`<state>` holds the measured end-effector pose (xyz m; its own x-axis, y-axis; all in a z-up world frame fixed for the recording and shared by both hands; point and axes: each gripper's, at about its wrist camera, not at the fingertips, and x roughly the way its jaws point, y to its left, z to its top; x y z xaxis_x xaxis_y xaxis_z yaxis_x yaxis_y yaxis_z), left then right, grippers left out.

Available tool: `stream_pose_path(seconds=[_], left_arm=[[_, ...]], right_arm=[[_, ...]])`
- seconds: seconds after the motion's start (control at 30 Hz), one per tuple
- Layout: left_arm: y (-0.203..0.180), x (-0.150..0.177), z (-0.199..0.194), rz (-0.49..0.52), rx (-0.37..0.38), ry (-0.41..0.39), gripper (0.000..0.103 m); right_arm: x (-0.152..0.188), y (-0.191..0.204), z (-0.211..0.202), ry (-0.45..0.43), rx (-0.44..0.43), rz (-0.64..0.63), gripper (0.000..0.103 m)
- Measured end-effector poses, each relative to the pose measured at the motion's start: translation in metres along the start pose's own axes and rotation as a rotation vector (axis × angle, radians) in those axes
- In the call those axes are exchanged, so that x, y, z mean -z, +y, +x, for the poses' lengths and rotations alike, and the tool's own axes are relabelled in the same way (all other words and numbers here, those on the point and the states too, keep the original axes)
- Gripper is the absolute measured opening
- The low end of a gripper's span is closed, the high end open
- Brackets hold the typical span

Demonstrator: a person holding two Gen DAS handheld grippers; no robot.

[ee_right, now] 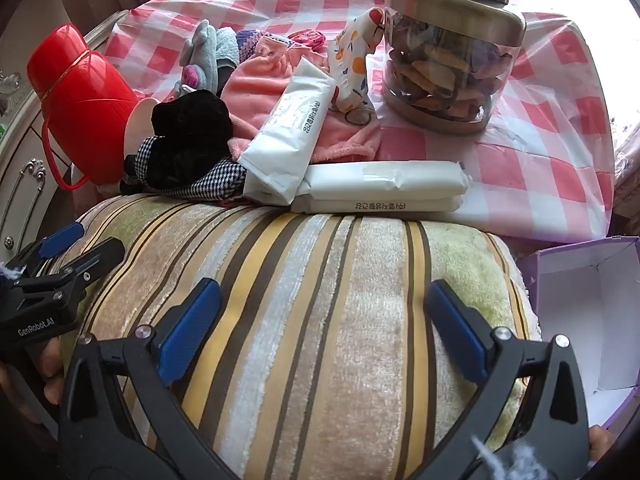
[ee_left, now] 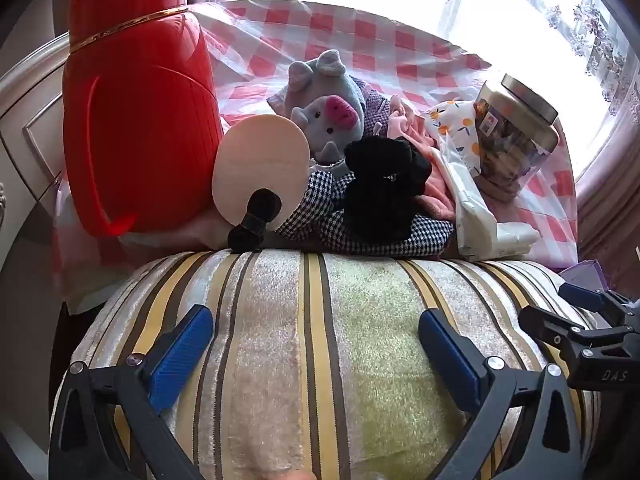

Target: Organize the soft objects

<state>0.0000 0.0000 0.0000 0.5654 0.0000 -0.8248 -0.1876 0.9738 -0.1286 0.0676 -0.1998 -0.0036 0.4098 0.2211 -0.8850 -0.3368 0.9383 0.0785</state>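
A striped plush cushion (ee_left: 320, 340) (ee_right: 320, 300) fills the near part of both views. My left gripper (ee_left: 316, 344) hovers open over its left half, and my right gripper (ee_right: 324, 320) stands open over its right half; nothing is between either pair of fingers. Behind the cushion lies a heap of soft things: a grey pig plush (ee_left: 324, 108) (ee_right: 200, 60), a black fuzzy cloth (ee_left: 384, 184) (ee_right: 192, 140), a houndstooth cloth (ee_left: 320, 208) (ee_right: 216, 184), a pink towel (ee_right: 260, 88) and a white orange-print cloth (ee_left: 460, 128) (ee_right: 352, 68).
A red thermos (ee_left: 136, 120) (ee_right: 80, 100) stands at the left on the checked tablecloth (ee_right: 540, 128). A glass jar (ee_right: 448, 60) (ee_left: 512, 140) stands at the right, two white tissue packs (ee_right: 380, 188) before it. A wooden hand mirror (ee_left: 260, 164) leans by the pig. An open purple box (ee_right: 580, 312) sits right.
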Motion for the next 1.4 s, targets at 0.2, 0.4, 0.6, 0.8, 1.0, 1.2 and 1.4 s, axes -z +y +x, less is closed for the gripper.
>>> stream_pose_path(seconds=[0.2,0.4,0.6,0.8,1.0,1.2,1.4], left_arm=[[0.0004,-0.0007,0.0009,-0.009,0.012,0.005,0.103],[-0.0019,-0.0016,0.0036,-0.004,0.004,0.002,0.103],[-0.0037,-0.0021,0.0050,-0.004,0.004,0.002,0.103],[-0.0018,-0.0020,0.0035,-0.005,0.005,0.003,0.103],[-0.0015,-0.0016,0.0033,-0.003,0.002,0.003,0.103],[-0.0015,-0.0019,0.0033,-0.004,0.002,0.003,0.103],[-0.0006,-0.0018,0.0047,-0.001,-0.001,0.001,0.103]], right_arm=[[0.0000,-0.0004,-0.0003,0.006,-0.009,0.005,0.103],[-0.0002,-0.0001,0.0002,0.007,-0.010,0.006,0.103],[-0.0002,-0.0001,0.0003,0.008,-0.010,0.006,0.103],[-0.0003,0.0000,0.0003,0.008,-0.010,0.006,0.103],[-0.0004,0.0000,0.0004,0.009,-0.010,0.006,0.103],[-0.0014,-0.0011,0.0015,0.008,-0.010,0.006,0.103],[-0.0014,-0.0010,-0.0021,-0.011,-0.005,0.005,0.103]])
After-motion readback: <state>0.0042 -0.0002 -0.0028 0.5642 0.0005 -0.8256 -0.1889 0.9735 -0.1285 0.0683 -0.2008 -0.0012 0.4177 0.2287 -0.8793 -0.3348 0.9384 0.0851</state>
